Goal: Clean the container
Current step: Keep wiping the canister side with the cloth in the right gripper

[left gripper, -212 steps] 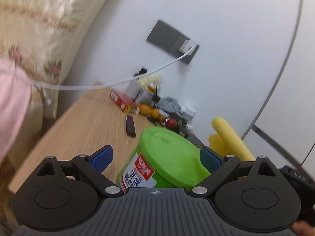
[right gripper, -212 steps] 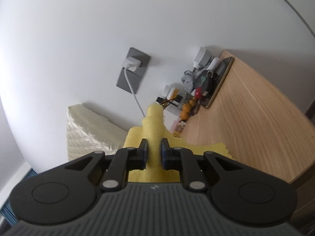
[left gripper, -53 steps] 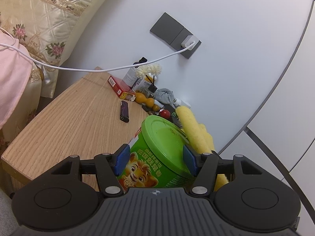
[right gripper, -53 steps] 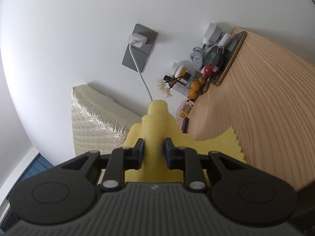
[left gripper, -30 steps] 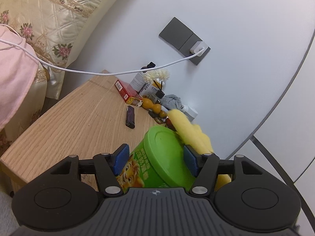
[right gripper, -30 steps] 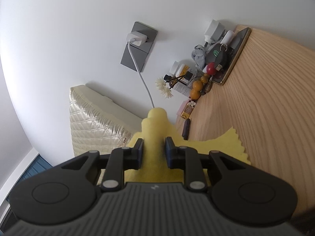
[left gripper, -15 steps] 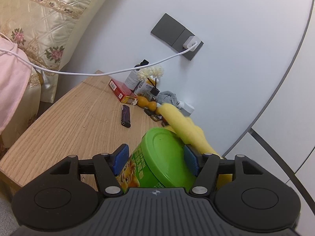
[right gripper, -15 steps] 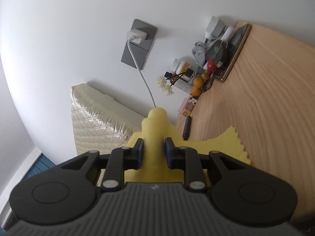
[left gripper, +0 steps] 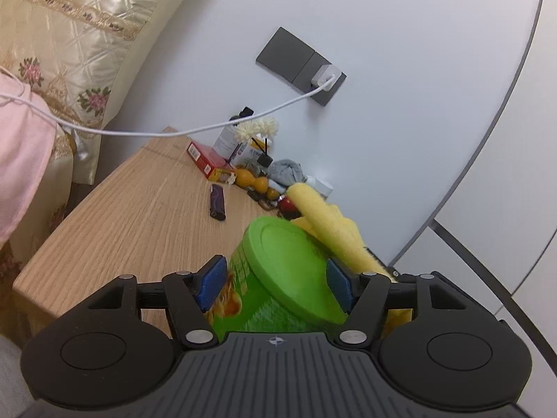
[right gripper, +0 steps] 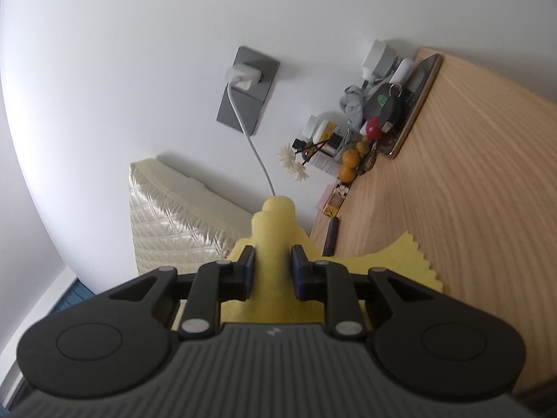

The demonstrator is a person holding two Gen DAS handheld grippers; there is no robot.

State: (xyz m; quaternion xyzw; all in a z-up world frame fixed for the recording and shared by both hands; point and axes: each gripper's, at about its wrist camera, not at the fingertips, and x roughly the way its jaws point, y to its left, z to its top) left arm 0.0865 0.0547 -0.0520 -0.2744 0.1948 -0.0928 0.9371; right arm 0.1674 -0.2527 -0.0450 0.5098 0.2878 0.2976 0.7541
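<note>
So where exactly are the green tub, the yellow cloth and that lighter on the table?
green tub [left gripper: 282, 261]: left wrist view, on its lid.
yellow cloth [right gripper: 275, 244]: right wrist view, on the roll between the fingers.
lighter [left gripper: 217, 202]: left wrist view, mid-body, lying on the table.

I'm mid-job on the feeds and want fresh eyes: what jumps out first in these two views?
The bright green lidded canister fills the foreground of the left wrist view, tilted and clamped between the left gripper's blue pads. A rolled yellow cloth, pinched in the right gripper, lies against the lid's far right edge. Behind, small clutter sits along the wall on the light wooden table.
</note>
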